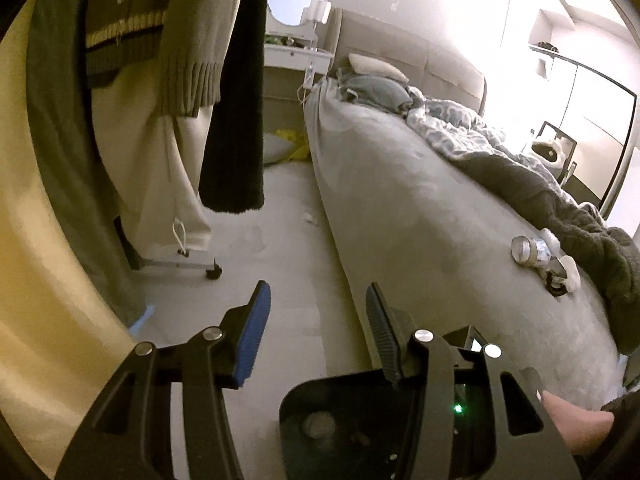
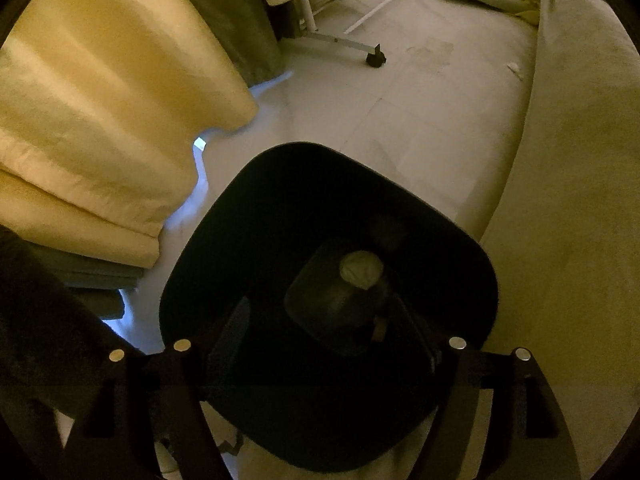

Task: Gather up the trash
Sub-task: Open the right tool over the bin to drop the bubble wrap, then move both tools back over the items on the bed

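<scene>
A black trash bin [image 2: 460, 248] stands on the floor beside the bed. A crumpled white wad [image 2: 361, 269] lies at its bottom; it also shows in the left wrist view [image 1: 318, 426]. My right gripper [image 2: 320, 320] hangs over the bin's mouth, open and empty, its fingers dark against the bin. My left gripper [image 1: 316, 320] is open and empty above the floor and the bin [image 1: 288, 404]. A crushed plastic bottle [image 1: 534, 250] and white scraps [image 1: 570, 274] lie on the bed. A small white scrap [image 1: 309, 218] lies on the floor by the bed.
The bed [image 1: 420, 200] with rumpled blankets fills the right. A wheeled clothes rack [image 1: 192, 264] with hanging garments stands on the left, a yellow curtain [image 2: 100, 100] beside it. A white nightstand [image 1: 298, 56] and a yellow bag [image 1: 292, 144] are at the far end.
</scene>
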Demonstrator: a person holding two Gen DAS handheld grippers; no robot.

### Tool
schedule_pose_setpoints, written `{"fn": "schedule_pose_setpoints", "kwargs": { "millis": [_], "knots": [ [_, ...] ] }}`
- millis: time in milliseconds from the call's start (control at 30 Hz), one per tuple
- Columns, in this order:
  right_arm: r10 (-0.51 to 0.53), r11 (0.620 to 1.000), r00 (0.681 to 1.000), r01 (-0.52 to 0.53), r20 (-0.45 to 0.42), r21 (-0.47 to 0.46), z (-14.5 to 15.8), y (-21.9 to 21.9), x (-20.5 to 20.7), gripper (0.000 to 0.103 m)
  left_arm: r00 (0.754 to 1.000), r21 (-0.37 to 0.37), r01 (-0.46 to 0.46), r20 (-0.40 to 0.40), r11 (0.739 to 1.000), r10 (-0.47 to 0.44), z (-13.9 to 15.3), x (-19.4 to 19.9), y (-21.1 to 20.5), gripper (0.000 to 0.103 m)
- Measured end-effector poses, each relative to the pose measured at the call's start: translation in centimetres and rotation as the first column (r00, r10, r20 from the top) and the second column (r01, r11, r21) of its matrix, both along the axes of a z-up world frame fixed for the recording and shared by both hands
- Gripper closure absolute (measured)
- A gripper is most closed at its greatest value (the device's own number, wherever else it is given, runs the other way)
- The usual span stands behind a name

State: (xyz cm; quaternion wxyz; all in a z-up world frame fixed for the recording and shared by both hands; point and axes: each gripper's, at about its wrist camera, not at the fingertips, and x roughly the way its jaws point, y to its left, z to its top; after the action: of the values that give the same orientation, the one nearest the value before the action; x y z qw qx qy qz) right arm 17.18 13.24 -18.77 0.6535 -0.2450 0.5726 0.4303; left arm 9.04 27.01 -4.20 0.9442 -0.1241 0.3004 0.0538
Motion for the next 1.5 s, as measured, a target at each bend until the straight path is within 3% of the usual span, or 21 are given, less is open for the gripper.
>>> {"fn": "schedule_pose_setpoints", "kwargs": {
  "millis": [133, 300, 700, 1233, 1500],
  "knots": [
    [-0.011, 0.999, 1.0, 0.01, 0.024, 0.049, 1.1, -0.3, 0.7, 0.028, 0.999, 0.013, 0.008, 0.049, 1.0, -0.009, 0.8, 0.1, -0.7, 0.051],
    [-0.047, 0.987, 0.995, 0.032, 0.092, 0.158, 4.8, -1.4, 1.5, 0.025, 0.995, 0.009, 0.026, 0.097, 1.0, -0.027, 1.7, 0.5, -2.0, 0.047],
    [-0.189, 0.942, 0.951, 0.105, 0.243, 0.319, 10.6, -7.5, 3.7, 0.025, 0.99, -0.009, 0.071, 0.125, 0.997, -0.069, 2.4, 2.8, -5.4, 0.035],
    [-0.371, 0.887, 0.859, 0.216, 0.353, 0.407, 14.5, -17.7, 6.3, 0.019, 0.975, 0.022, 0.173, 0.14, 0.985, -0.175, 3.0, 8.3, -12.3, 0.027],
    [-0.477, 0.842, 0.787, 0.281, 0.391, 0.461, 16.2, -23.1, 8.2, 0.015, 0.966, 0.027, 0.225, 0.124, 0.974, -0.227, 2.8, 11.2, -16.3, 0.027]
  ]
}}
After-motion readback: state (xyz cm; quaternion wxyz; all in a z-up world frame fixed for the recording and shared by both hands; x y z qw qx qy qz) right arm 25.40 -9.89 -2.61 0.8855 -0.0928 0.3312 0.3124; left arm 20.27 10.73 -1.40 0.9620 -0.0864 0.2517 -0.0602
